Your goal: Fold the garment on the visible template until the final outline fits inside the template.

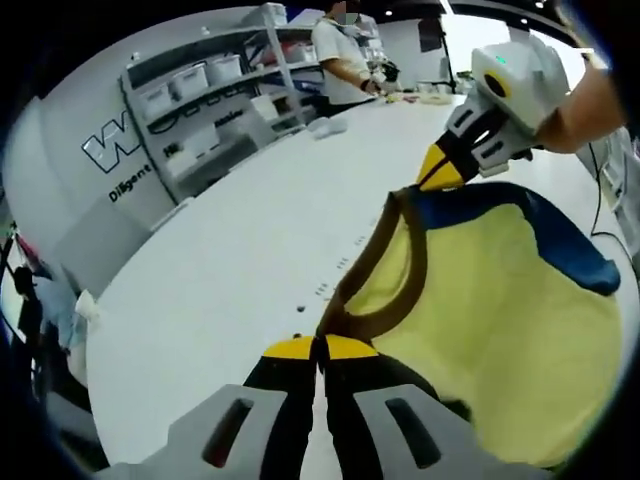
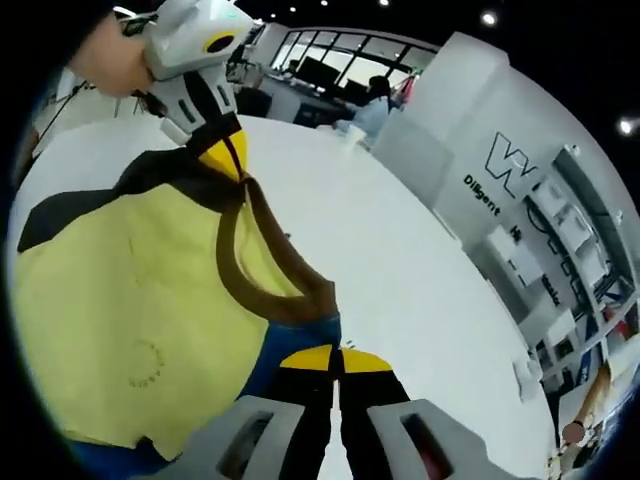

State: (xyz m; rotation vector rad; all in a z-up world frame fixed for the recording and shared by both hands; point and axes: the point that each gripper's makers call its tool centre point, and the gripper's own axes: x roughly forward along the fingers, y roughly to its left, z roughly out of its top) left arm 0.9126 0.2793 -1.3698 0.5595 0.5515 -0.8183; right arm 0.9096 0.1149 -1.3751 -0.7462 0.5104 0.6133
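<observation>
In the left gripper view, the left gripper rises from the bottom edge with its 2 yellow-tipped jaws pressed together on the brown collar band of the garment. The garment is a pale yellow shirt with blue shoulder patches, and it spreads from the jaw tips out to the right and upward, hanging slack between the 2 claws above the white table. At upper right the right gripper comes in, held by a person's hand; its yellow tips pinch the far end of the same collar, where the brown band meets the blue. A row of small dark marks lies on the table just left of the collar. Behind the table stand shelves with bins, and a person in a white top stands at the far end.

In the right gripper view, the right gripper has its 2 jaws closed on the garment's edge, where the brown collar meets a blue patch. The yellow cloth lies to the left of the jaws. At upper left the left gripper clamps the collar's other end, so the neckline stretches between the 2 claws. The white table runs off to the right.
</observation>
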